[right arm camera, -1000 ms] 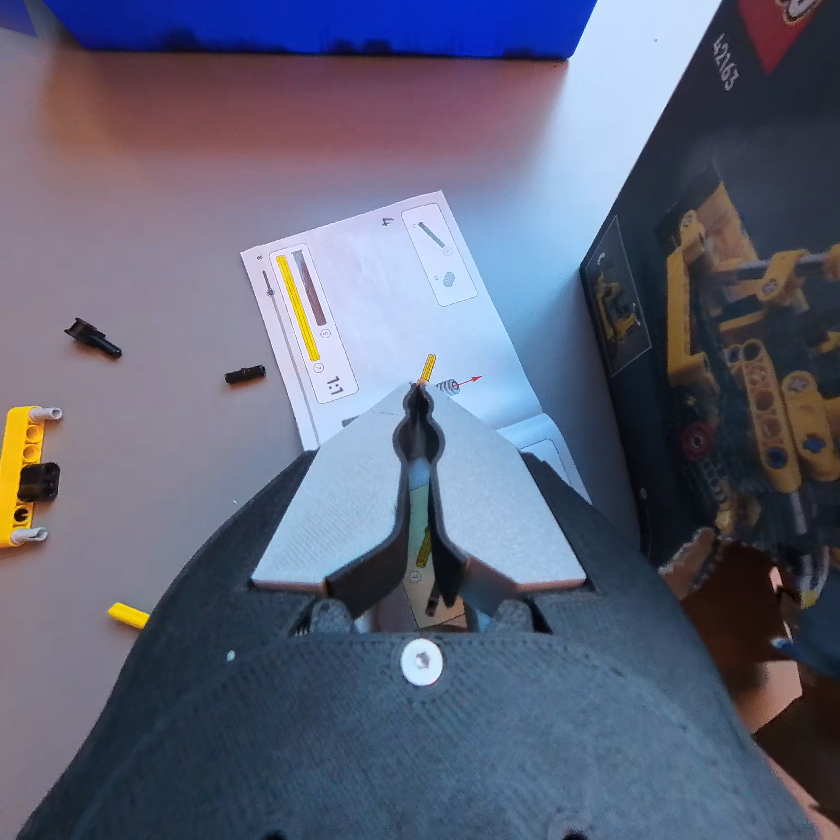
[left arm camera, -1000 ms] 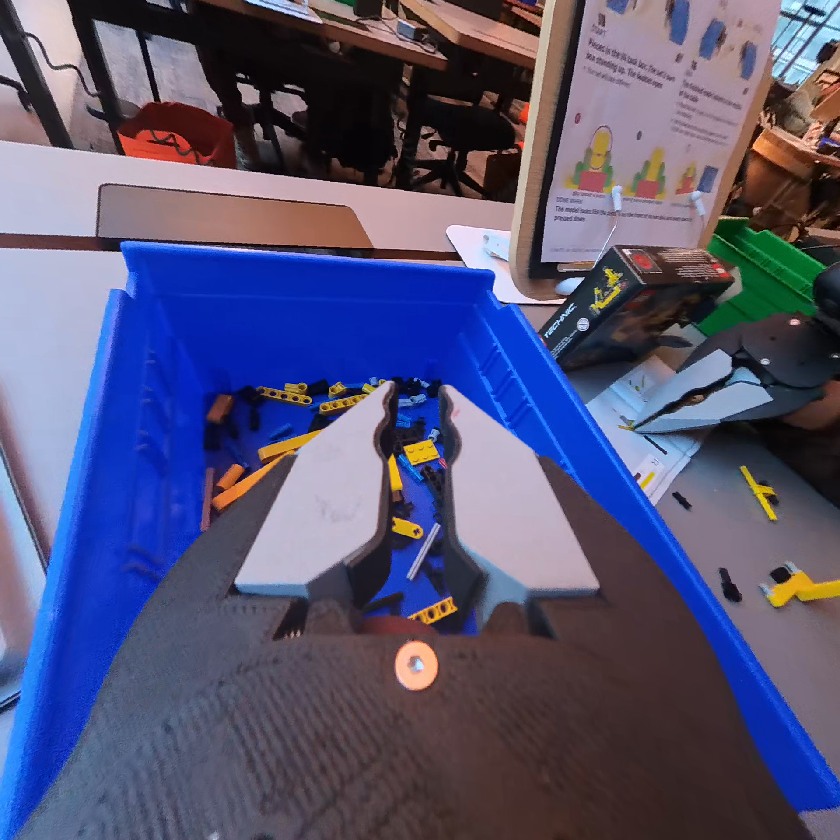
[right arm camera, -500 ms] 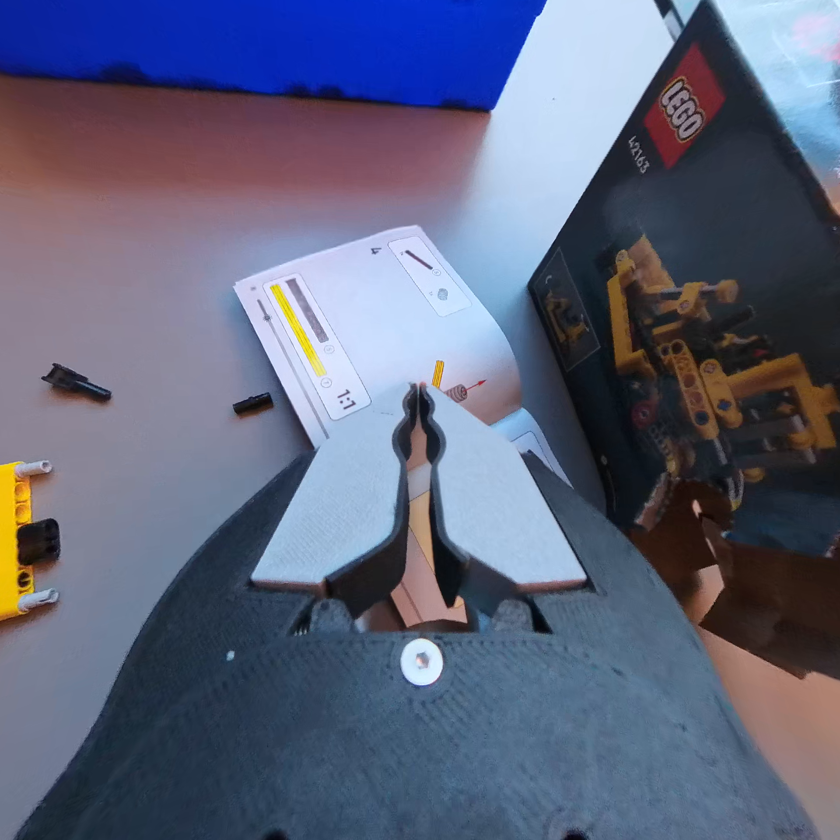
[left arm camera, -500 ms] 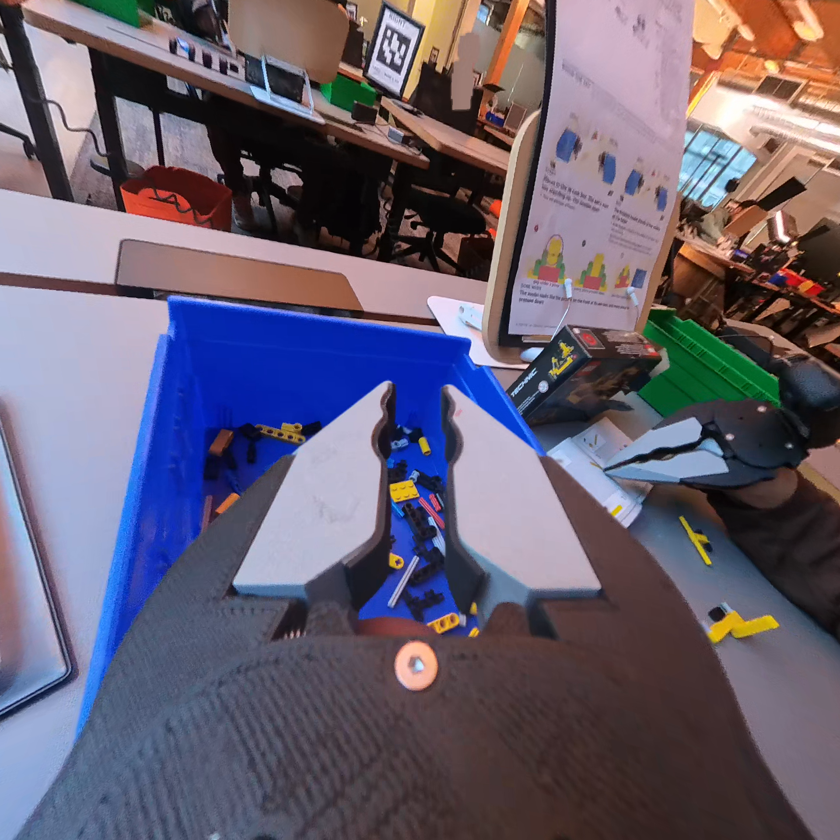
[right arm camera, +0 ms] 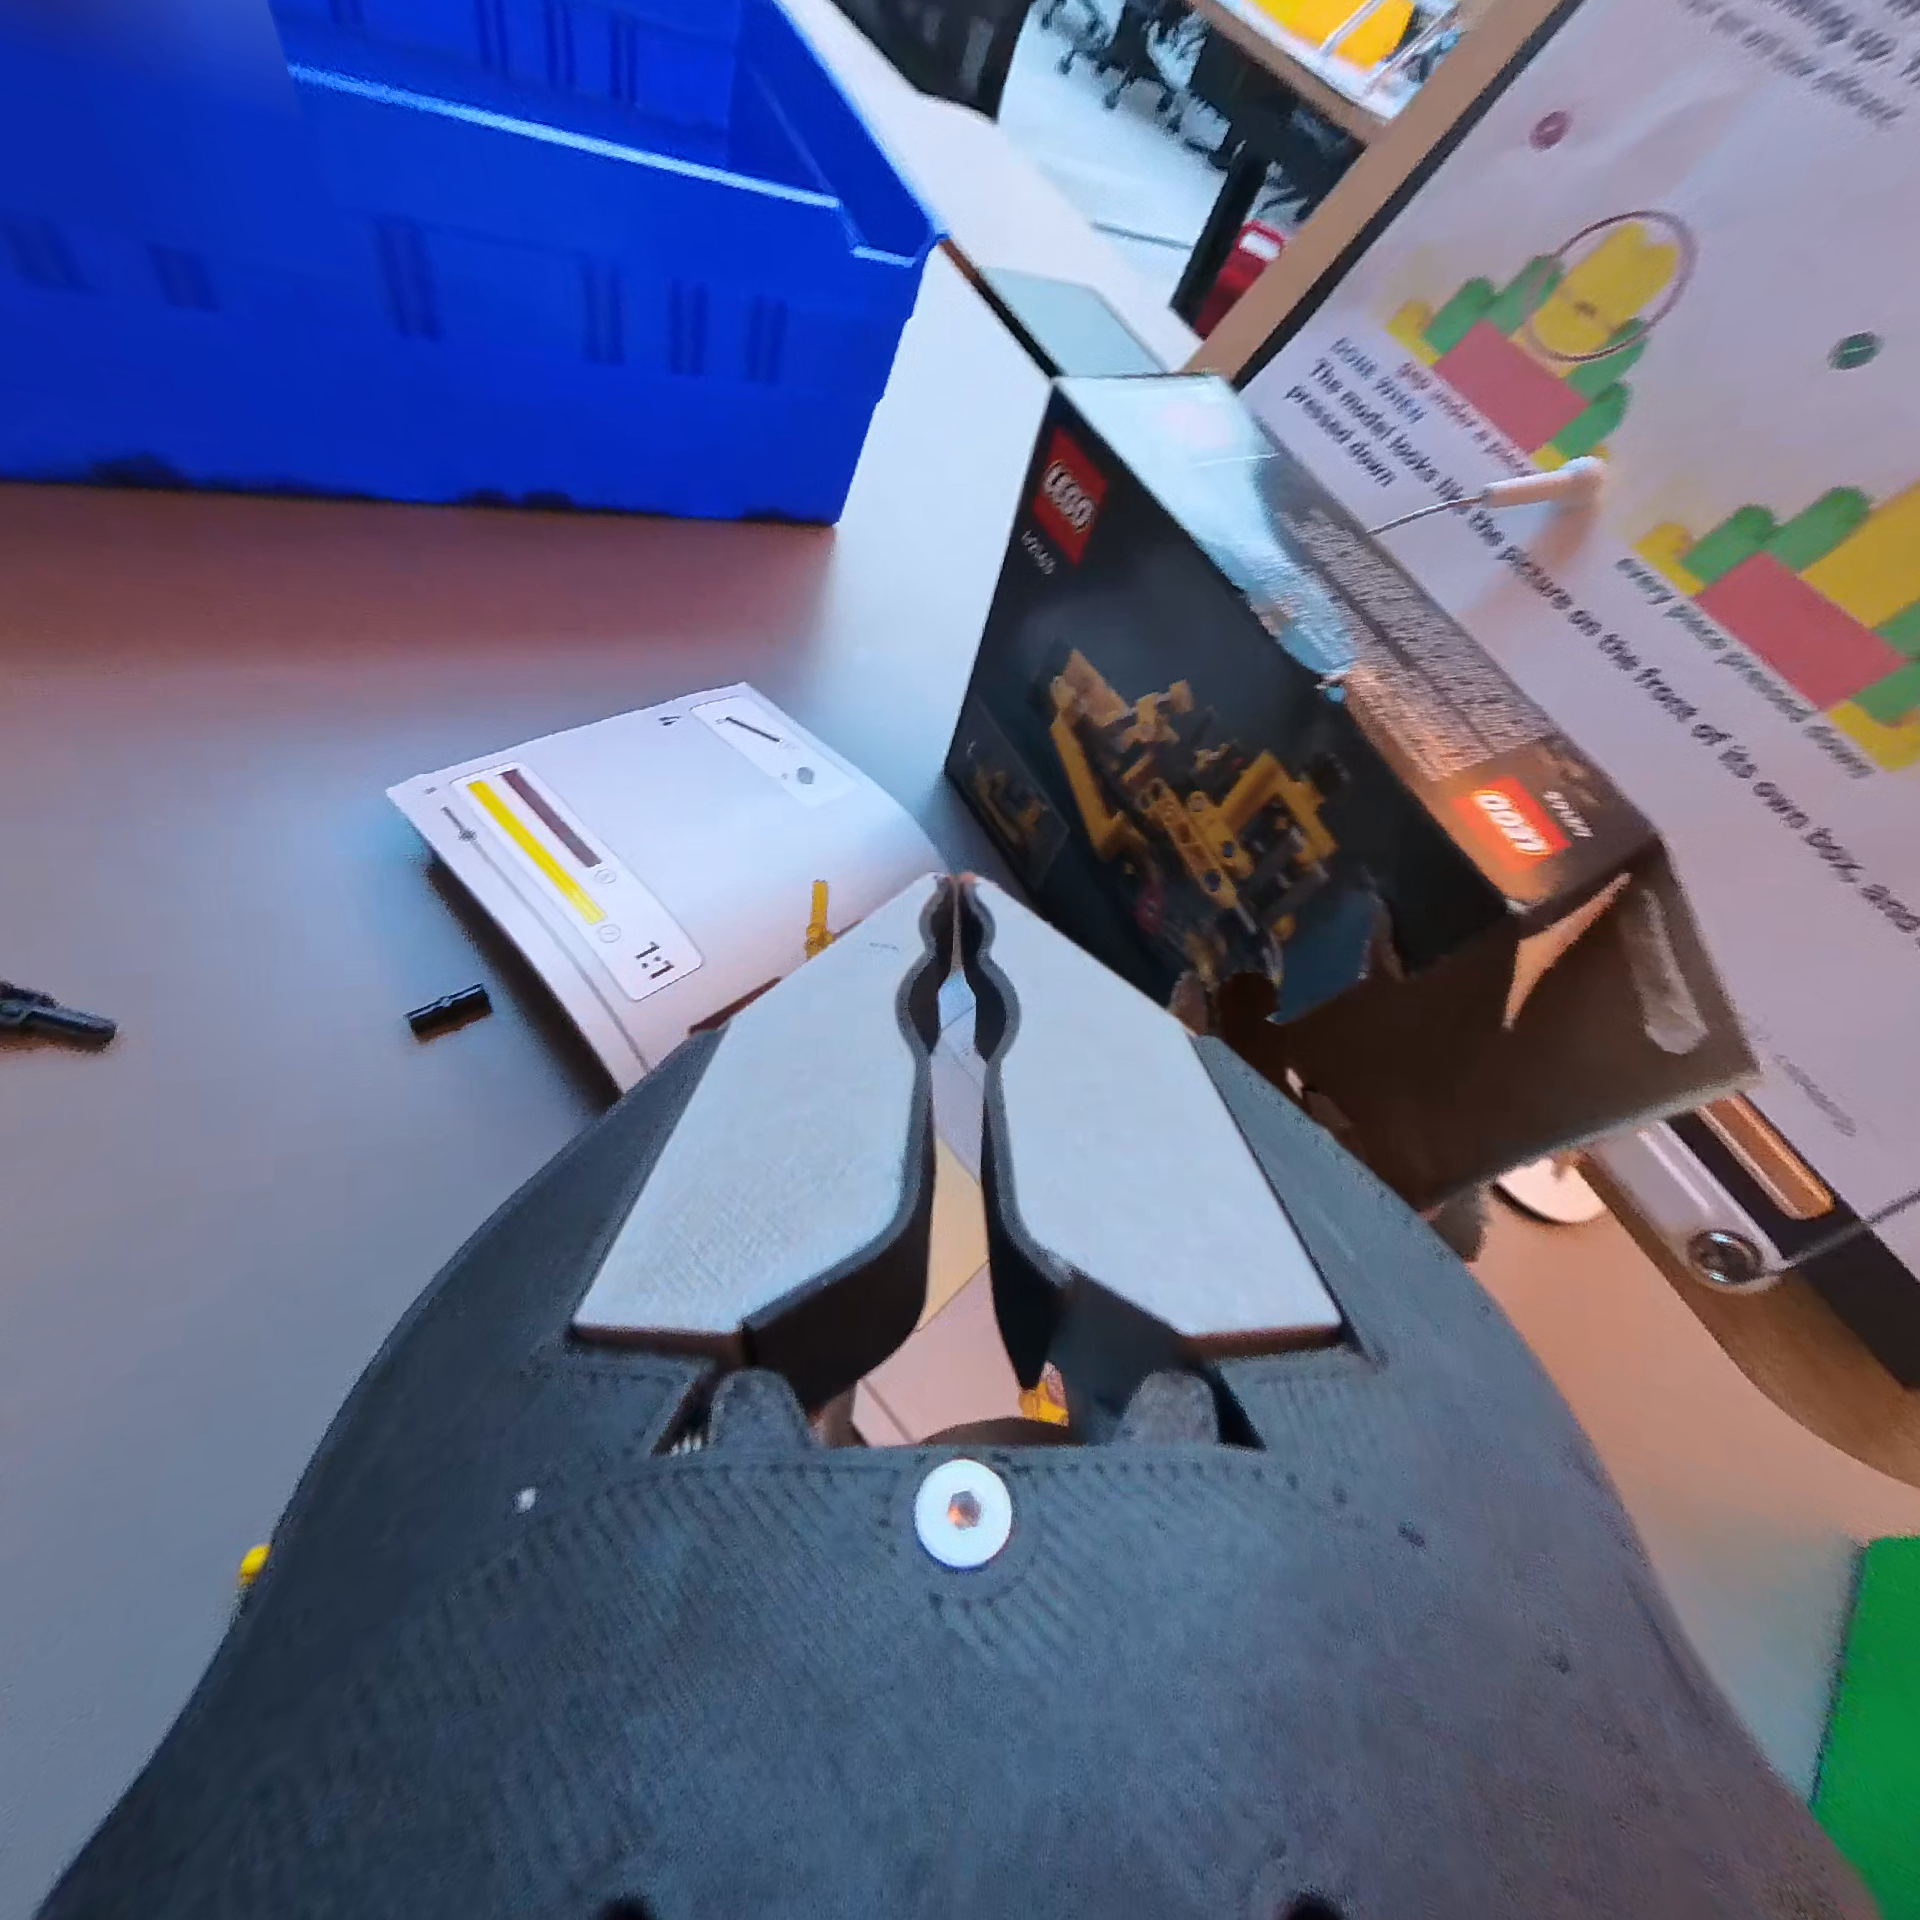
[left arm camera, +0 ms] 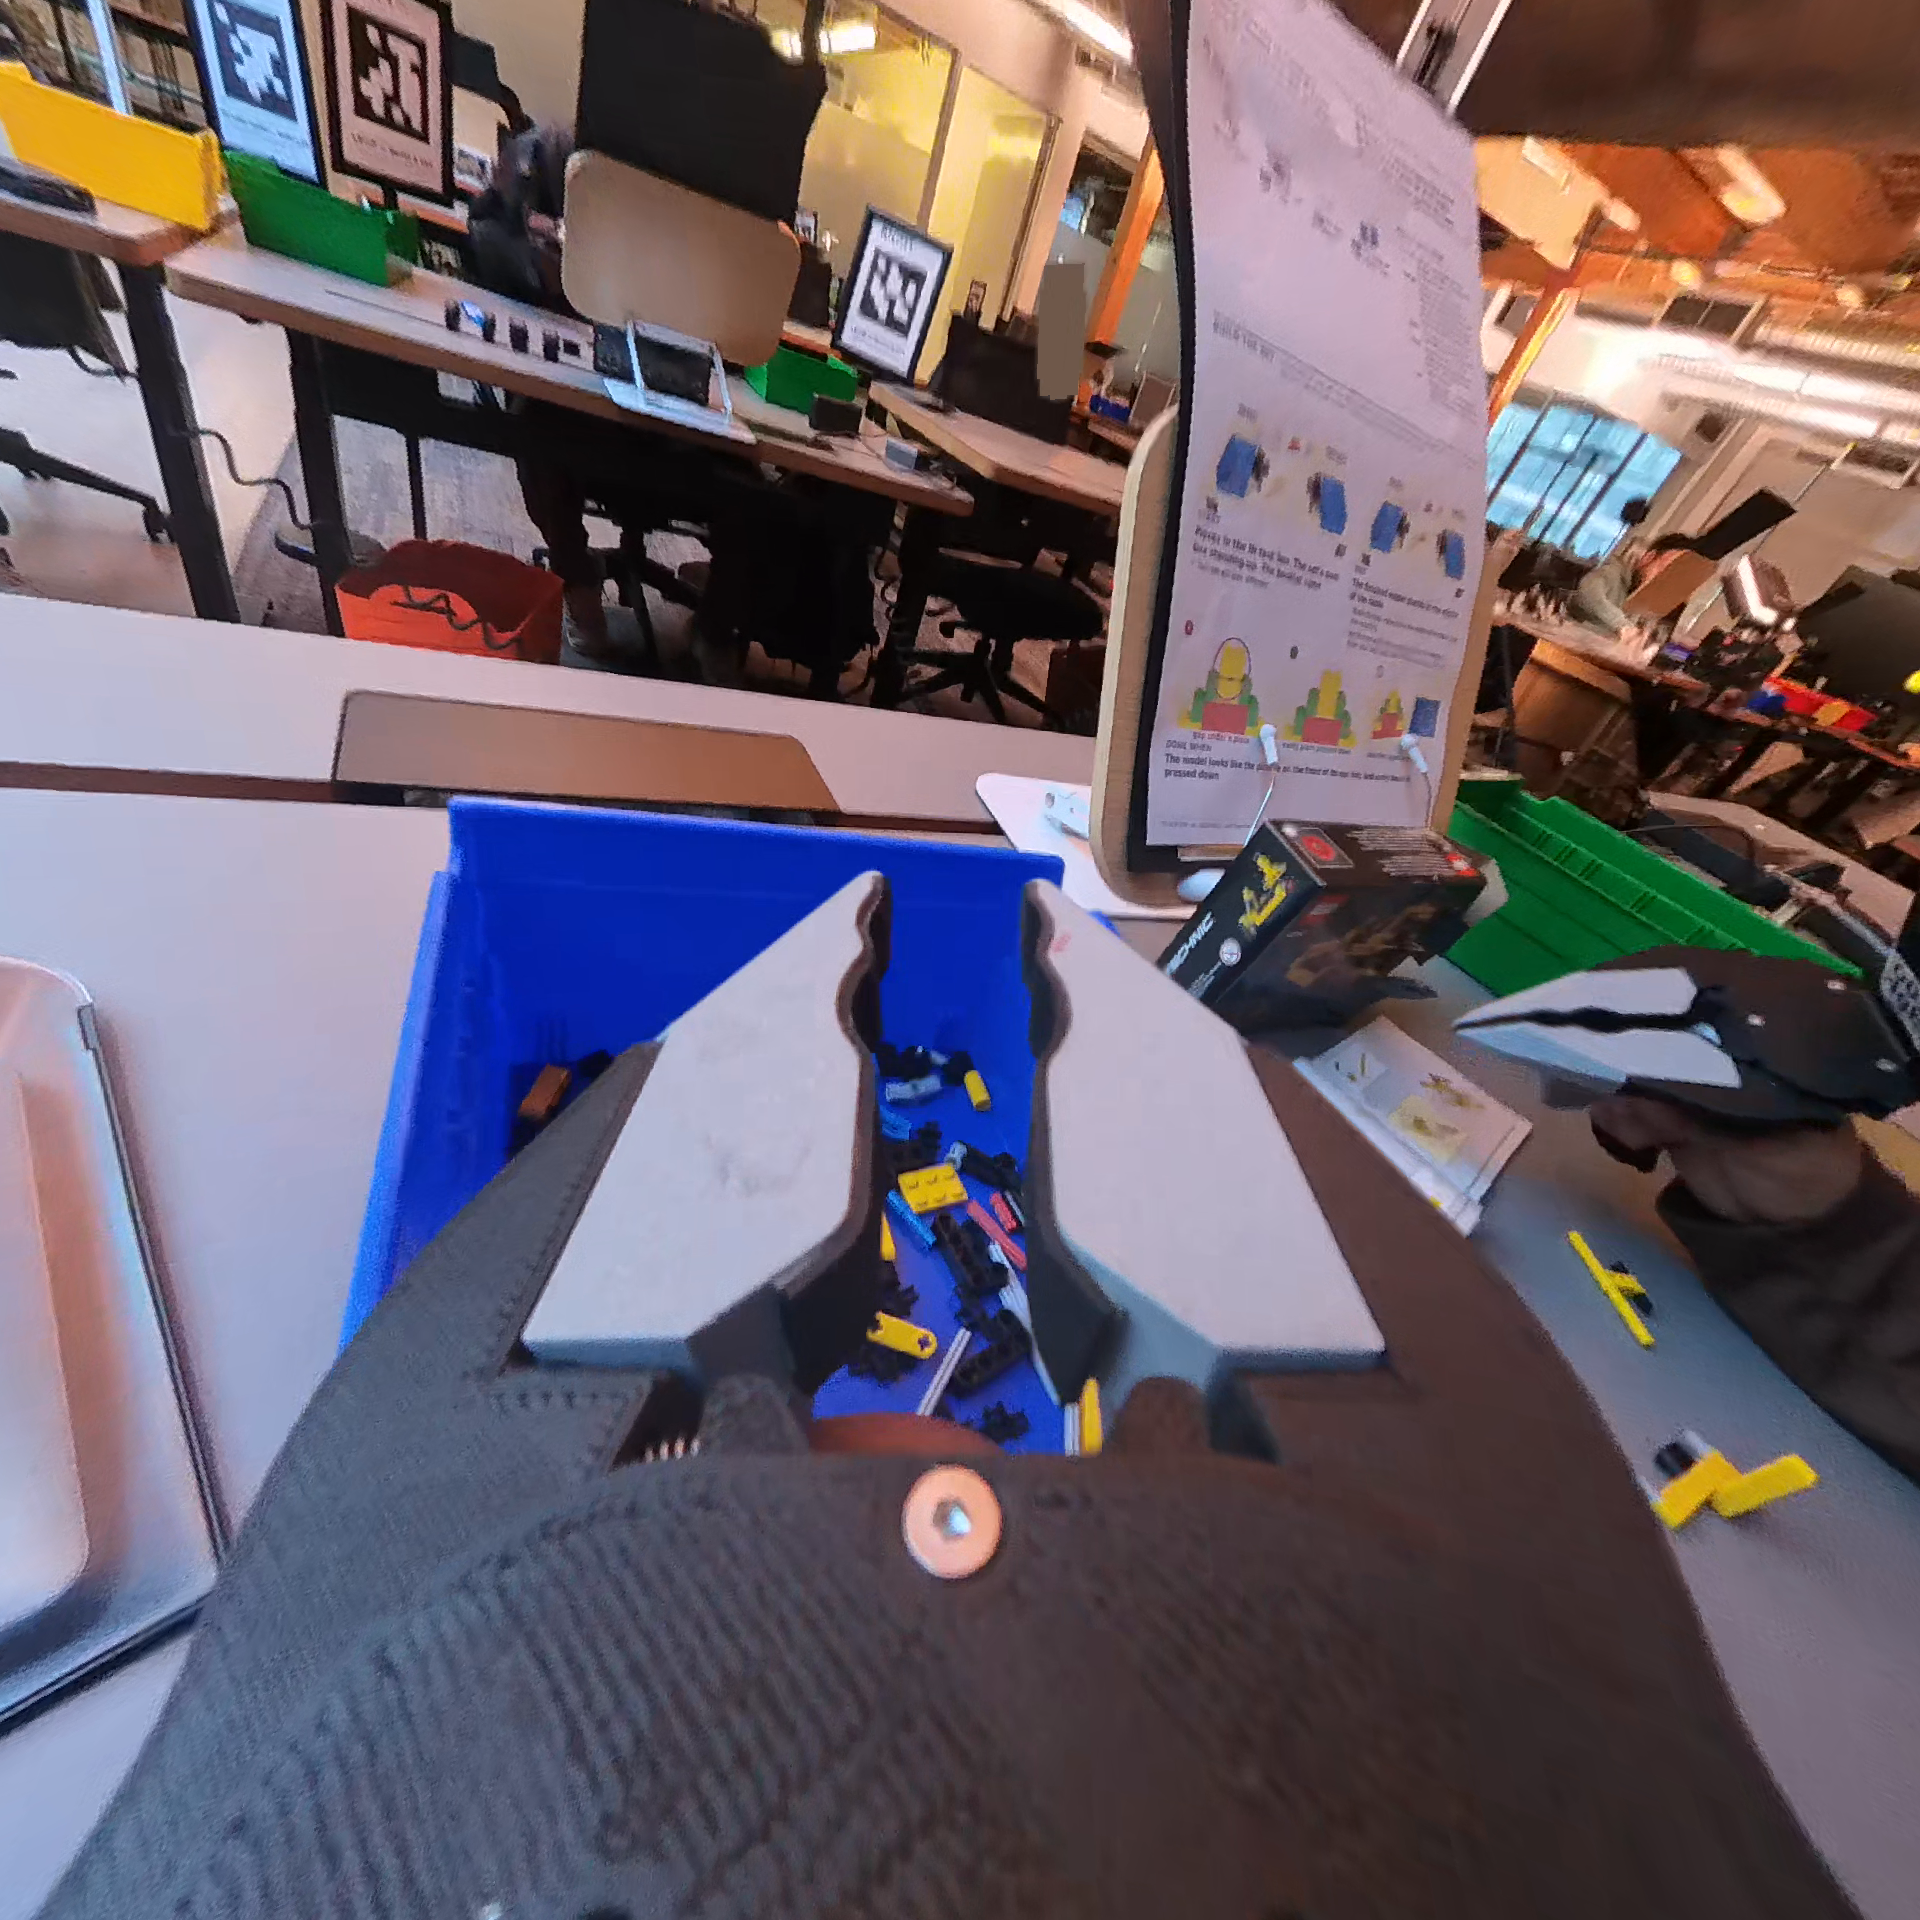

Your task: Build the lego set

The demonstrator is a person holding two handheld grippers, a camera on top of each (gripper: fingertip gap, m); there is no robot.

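A blue bin (left arm camera: 644,987) holds several loose black, yellow and red lego pieces (left arm camera: 935,1184). My left gripper (left arm camera: 954,925) is open and empty, held above the bin's near side and pointing over it. My right gripper (right arm camera: 954,883) is shut, with nothing visible between its tips, held above the open instruction booklet (right arm camera: 623,831) next to the black lego box (right arm camera: 1247,727). It also shows in the left wrist view (left arm camera: 1475,1023), above the booklet (left arm camera: 1413,1112). Partly built yellow pieces (left arm camera: 1730,1486) and a yellow cross-shaped piece (left arm camera: 1610,1288) lie on the table at the right.
A standing sign board (left arm camera: 1320,520) rises behind the lego box (left arm camera: 1320,925), with a green bin (left arm camera: 1590,904) to its right. A metal tray (left arm camera: 62,1299) lies left of the blue bin. Two black pins (right arm camera: 449,1010) (right arm camera: 52,1023) lie beside the booklet. Some 35 cm of space lies between my two pairs of fingers.
My left gripper has risen and tilted up from the bin, still open. My right gripper has lifted and tilted up off the booklet, staying shut.
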